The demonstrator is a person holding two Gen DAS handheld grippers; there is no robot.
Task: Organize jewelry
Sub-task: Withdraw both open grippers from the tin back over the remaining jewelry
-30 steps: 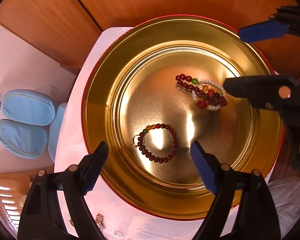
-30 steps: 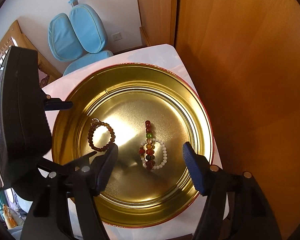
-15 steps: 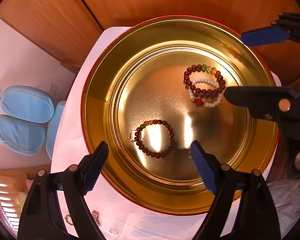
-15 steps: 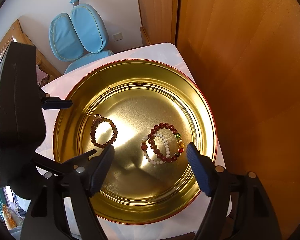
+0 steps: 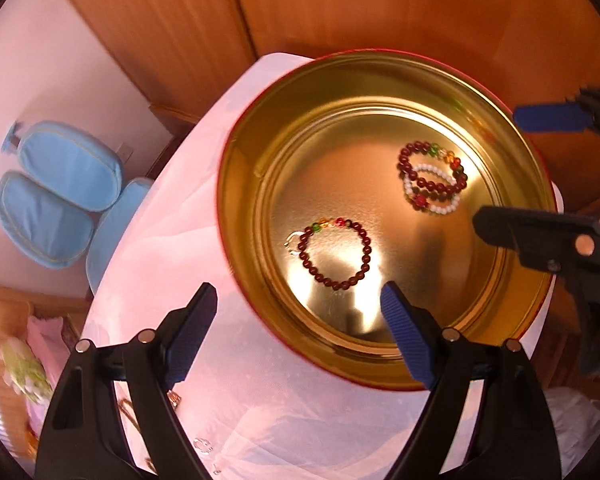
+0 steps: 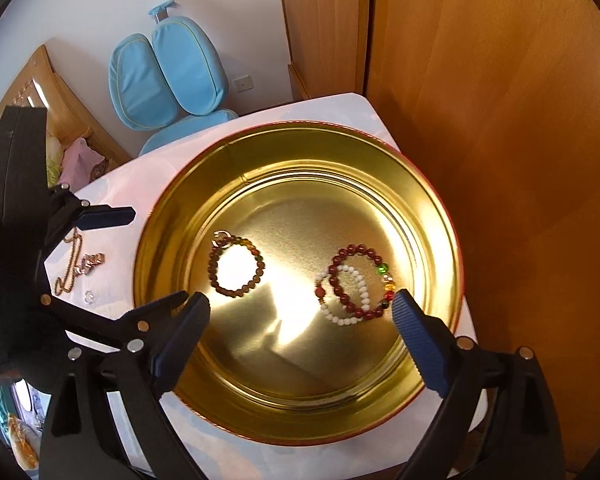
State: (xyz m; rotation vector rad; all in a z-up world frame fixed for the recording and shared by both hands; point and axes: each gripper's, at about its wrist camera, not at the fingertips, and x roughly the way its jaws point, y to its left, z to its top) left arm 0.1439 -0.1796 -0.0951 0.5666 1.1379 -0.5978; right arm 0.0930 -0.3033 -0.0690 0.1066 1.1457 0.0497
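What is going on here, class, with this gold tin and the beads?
A person holds a gripper in each hand above a round gold tin on a white-covered table, sorting jewelry. Three bracelets already lie inside: a dark red one with a clasp alone, and a red multicolour one overlapping a white bead one. The right gripper, its jaws just opened, and the left gripper are both empty. A chain waits outside.

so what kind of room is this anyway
Probably a bedroom or a study at home, not a workshop. A padded blue chair stands by the white wall, wooden cabinet panels rise behind the small white table, and a gold tin holds bracelets.
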